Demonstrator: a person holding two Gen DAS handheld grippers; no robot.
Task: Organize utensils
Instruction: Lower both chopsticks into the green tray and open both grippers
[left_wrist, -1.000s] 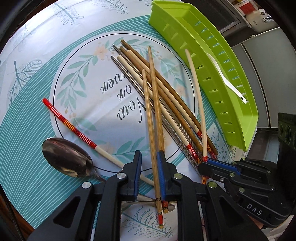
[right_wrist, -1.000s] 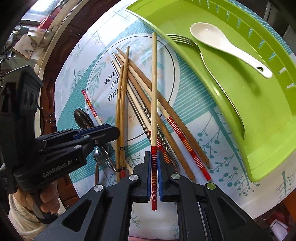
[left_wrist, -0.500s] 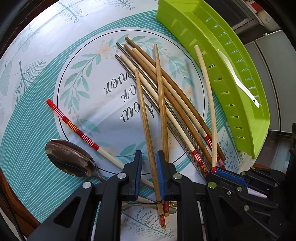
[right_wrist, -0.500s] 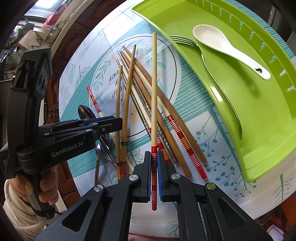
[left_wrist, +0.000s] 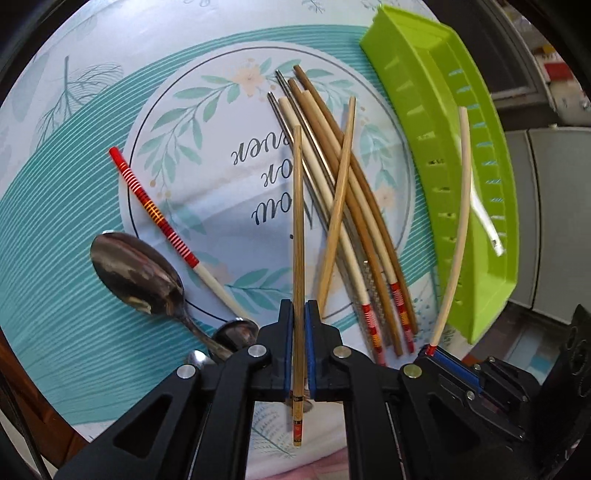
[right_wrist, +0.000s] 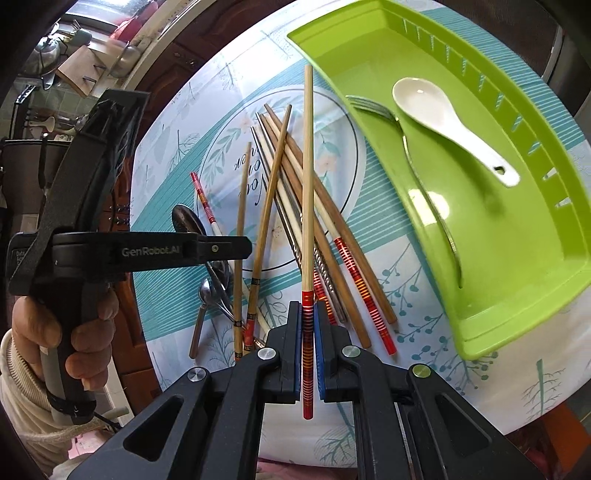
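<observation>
My left gripper (left_wrist: 299, 314) is shut on a bamboo chopstick (left_wrist: 297, 229) and holds it above the table, pointing forward. My right gripper (right_wrist: 307, 314) is shut on a pale chopstick with a red striped end (right_wrist: 307, 192), lifted over the pile. That chopstick also shows in the left wrist view (left_wrist: 456, 236), in front of the green tray (left_wrist: 436, 110). A pile of several chopsticks (left_wrist: 343, 206) lies on the tablecloth. The green tray (right_wrist: 480, 258) holds a white ceramic spoon (right_wrist: 443, 122) and a metal fork (right_wrist: 402, 147).
A red-striped chopstick (left_wrist: 155, 214) and a metal spoon (left_wrist: 136, 273) lie at the left, with more spoons (right_wrist: 216, 291) near the table's front edge. The round table's edge (left_wrist: 55, 387) is close below. Kitchen clutter stands beyond the table on the far left.
My left gripper has closed on one bamboo chopstick and lifted it; its partner stays on the pile. My right gripper, still holding its chopstick, has risen and shifted towards the tray.
</observation>
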